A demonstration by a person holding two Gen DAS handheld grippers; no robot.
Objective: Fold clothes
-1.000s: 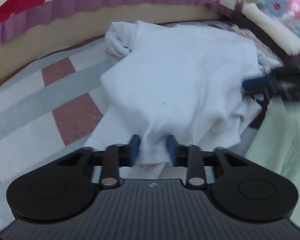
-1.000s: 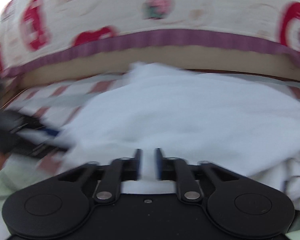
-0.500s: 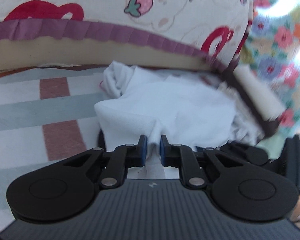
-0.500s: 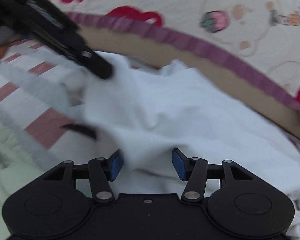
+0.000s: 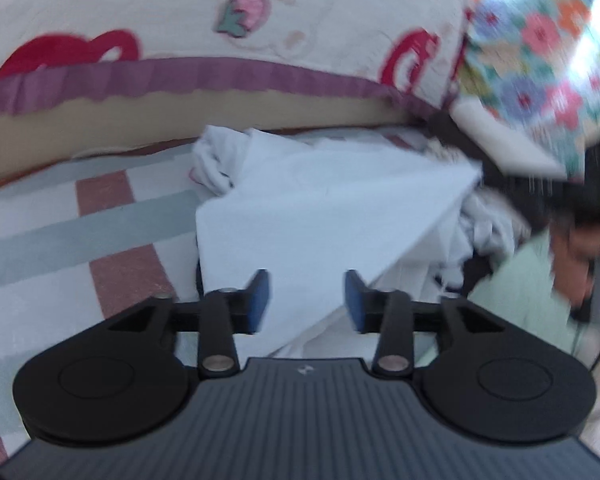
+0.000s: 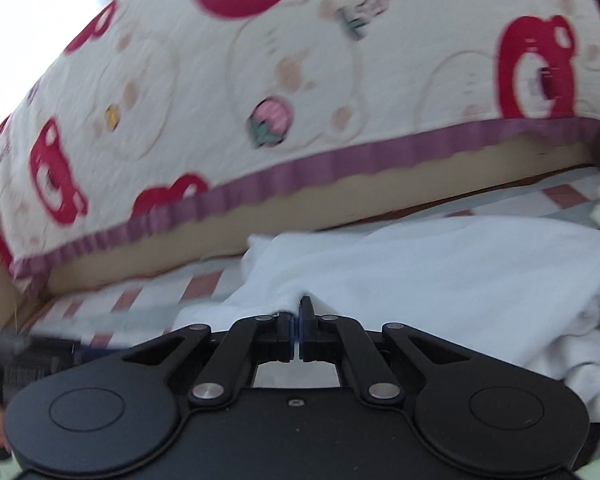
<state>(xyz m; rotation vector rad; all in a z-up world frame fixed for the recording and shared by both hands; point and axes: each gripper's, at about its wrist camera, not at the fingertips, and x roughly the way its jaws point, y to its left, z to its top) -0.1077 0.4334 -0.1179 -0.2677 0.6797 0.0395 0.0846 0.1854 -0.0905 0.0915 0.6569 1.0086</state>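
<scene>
Striped bedding (image 5: 80, 236) carries white garment (image 5: 308, 216), pinched by right hand-held gripper (image 6: 299, 320).

— What's different with your left gripper (image 5: 306, 300)?
— Your jaws were pinched on the near edge of the white shirt (image 5: 320, 216); now they're opening, the pads clear of the cloth.
— And your right gripper (image 6: 299, 320)?
— It gaped half a second ago; now it's clamped on the shirt's edge, pulling it taut.

One white garment (image 5: 316, 216); one quilt (image 6: 300, 80); one checked sheet (image 5: 80, 240); two grippers.
</scene>
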